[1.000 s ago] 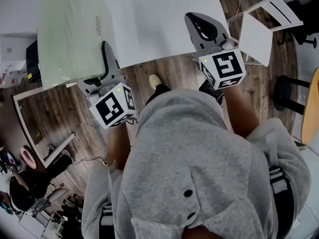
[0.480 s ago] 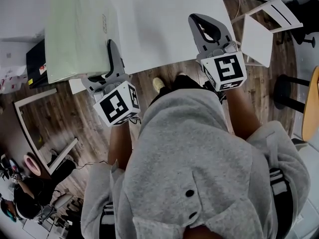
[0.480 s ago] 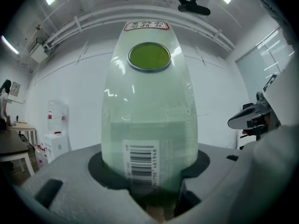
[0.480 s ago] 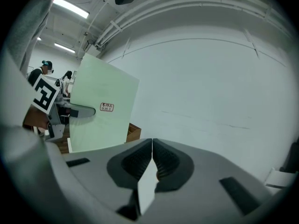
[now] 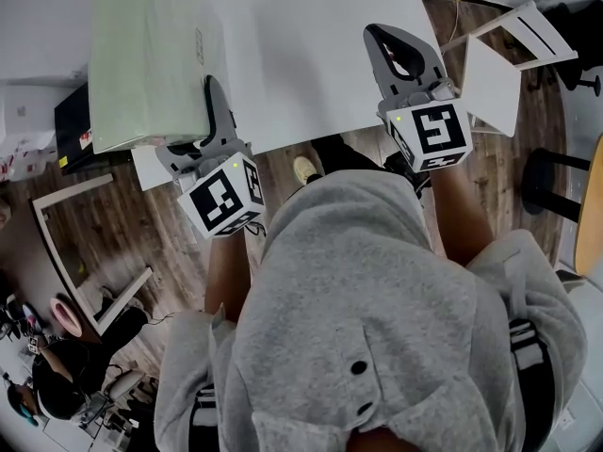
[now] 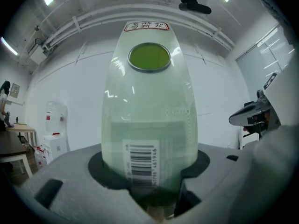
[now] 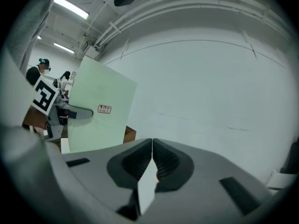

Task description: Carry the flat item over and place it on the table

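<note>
Nearest the body, the left gripper (image 5: 212, 100) is clamped on the near edge of the flat green pack (image 6: 149, 101), with the barcode end between its jaws, one jaw above and one below. The right gripper (image 7: 152, 143) has its jaws pressed together on nothing and hovers over the white table (image 5: 320, 36). The pack stretches away from the left gripper across the table's left edge, and part of it hangs past that side. I cannot tell whether it touches the top. To place it well, I judge the pack should go to the right until all of it is over the top. It should be held level, lowered far edge first, and let go only once it lies flat. The closed right gripper could press it steady.
</note>
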The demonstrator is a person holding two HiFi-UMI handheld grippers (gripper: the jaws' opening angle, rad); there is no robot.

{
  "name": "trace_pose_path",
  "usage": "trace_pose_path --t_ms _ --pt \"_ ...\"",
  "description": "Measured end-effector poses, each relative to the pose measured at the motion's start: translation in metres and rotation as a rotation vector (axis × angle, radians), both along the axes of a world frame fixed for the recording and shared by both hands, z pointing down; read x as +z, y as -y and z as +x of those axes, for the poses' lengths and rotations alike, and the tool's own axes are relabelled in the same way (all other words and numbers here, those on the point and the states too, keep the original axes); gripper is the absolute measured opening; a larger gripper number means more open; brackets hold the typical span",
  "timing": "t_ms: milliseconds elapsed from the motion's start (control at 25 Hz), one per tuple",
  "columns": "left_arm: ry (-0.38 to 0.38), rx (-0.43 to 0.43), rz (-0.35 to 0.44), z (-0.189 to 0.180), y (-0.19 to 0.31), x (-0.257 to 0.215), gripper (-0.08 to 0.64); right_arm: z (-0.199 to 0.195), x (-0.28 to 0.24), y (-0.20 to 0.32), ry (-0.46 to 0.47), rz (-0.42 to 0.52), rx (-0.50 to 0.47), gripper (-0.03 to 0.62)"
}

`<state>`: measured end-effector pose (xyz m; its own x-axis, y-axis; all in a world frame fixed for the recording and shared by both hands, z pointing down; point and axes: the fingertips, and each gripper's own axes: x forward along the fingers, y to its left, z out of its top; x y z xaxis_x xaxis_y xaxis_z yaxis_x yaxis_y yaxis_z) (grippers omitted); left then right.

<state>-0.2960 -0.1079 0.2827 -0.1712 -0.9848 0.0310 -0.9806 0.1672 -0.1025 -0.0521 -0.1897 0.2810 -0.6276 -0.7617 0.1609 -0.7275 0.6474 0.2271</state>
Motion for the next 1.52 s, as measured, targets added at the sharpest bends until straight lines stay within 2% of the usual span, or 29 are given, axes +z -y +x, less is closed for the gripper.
trace_pose_path --t_ms 640,1520 --pt "0.008 -0.031 -0.063 -0.006 0.077 0.027 0.276 0.007 0.025 0.066 0.000 -0.061 -0.013 0.028" --pt "-0.001 -0.061 -0.093 -0.027 0.156 0.061 0.275 0.012 0.052 0.124 -0.023 -0.134 0.001 0.028"
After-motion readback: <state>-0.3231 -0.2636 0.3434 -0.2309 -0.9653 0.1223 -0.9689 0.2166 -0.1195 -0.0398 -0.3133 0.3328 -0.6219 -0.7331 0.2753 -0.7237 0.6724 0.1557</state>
